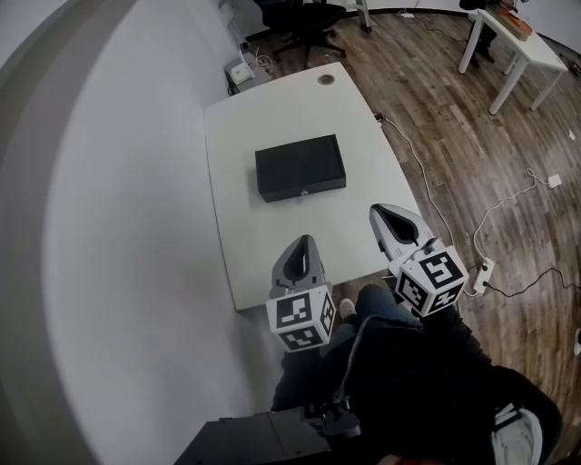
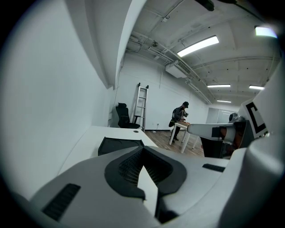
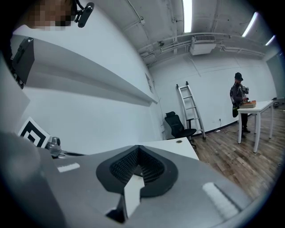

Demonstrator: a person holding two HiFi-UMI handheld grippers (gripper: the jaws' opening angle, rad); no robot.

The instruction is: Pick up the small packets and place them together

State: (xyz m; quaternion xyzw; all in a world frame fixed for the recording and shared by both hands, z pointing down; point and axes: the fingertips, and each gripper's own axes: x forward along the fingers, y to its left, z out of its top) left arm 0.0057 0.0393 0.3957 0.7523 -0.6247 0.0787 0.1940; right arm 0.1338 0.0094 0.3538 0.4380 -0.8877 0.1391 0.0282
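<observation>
The small packets cannot be made out in any view. A black rectangular box (image 1: 300, 167) lies flat in the middle of the white desk (image 1: 238, 195), well apart from both claws. The left claw (image 1: 306, 242) is fully closed with nothing between its jaws and is over the desk's near edge. The right claw (image 1: 381, 212) is also closed and empty, near the desk's right edge. A black office chair (image 1: 309, 23) stands beyond the far end, on the wooden floor (image 1: 454, 136).
</observation>
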